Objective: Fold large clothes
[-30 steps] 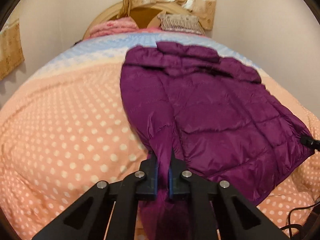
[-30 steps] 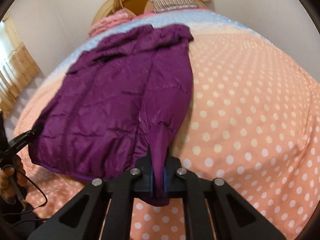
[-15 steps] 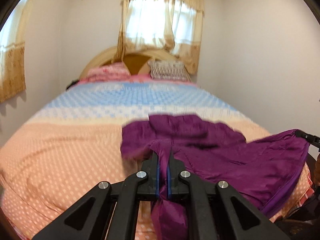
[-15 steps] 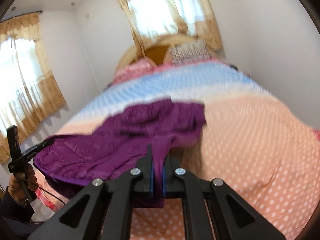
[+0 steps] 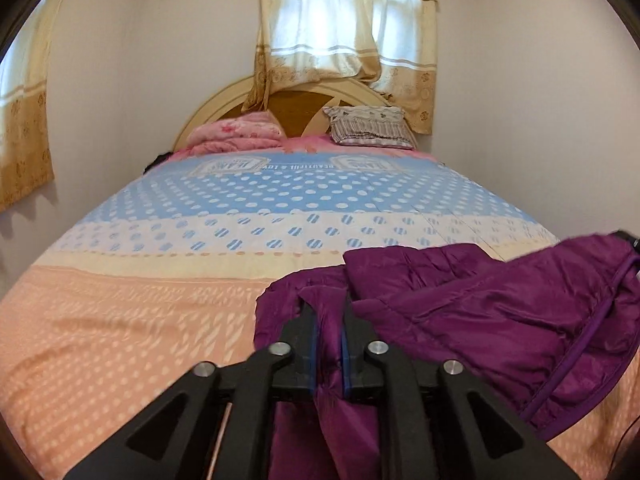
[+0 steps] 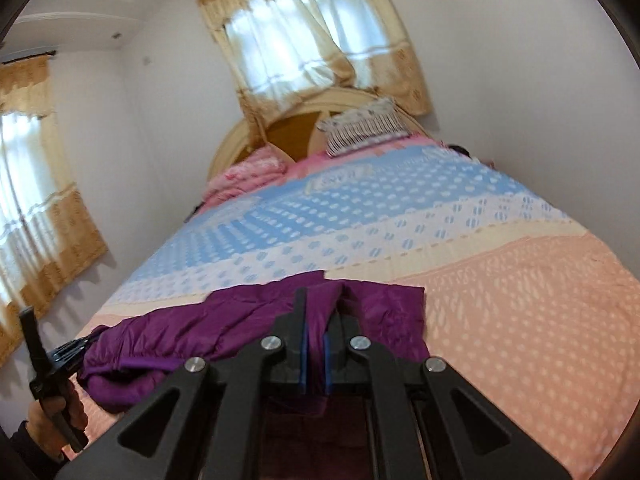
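The bed (image 5: pixel 168 312) lies broad and mostly bare from headboard (image 5: pixel 224 100) to foot. A purple quilted jacket (image 5: pixel 500 320) sits bunched at the near end, partly lifted. The left gripper (image 5: pixel 328 320) has jacket cloth between its opening jaws; the right gripper (image 6: pixel 316 312) pinches another fold tight.

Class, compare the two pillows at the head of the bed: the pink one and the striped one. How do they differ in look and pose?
The pink pillow is plain rosy with a faint floral print; the striped pillow is pale with dark stripes. The pink one lies at the left of the headboard in the left wrist view, rumpled; the striped one sits to the right, flatter and propped. Both rest against the headboard.
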`<control>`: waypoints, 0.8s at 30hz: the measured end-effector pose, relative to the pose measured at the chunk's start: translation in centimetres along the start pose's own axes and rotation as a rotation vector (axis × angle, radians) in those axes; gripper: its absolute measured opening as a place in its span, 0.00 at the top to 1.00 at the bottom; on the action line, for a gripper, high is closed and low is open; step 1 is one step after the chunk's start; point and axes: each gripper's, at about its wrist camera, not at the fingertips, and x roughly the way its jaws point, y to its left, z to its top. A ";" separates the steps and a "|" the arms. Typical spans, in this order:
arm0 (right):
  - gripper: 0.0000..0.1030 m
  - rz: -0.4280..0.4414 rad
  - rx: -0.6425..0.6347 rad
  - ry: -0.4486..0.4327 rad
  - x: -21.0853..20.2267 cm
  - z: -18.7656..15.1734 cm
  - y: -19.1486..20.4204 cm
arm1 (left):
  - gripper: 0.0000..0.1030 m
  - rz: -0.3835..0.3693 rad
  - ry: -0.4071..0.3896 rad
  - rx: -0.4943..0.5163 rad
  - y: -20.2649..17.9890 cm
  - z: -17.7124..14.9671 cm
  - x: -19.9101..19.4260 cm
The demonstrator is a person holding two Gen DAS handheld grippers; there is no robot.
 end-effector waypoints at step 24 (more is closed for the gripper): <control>0.32 -0.144 -0.015 0.077 11.9 1.2 1.0 | 0.01 0.483 -0.162 -0.084 -1.3 5.0 6.2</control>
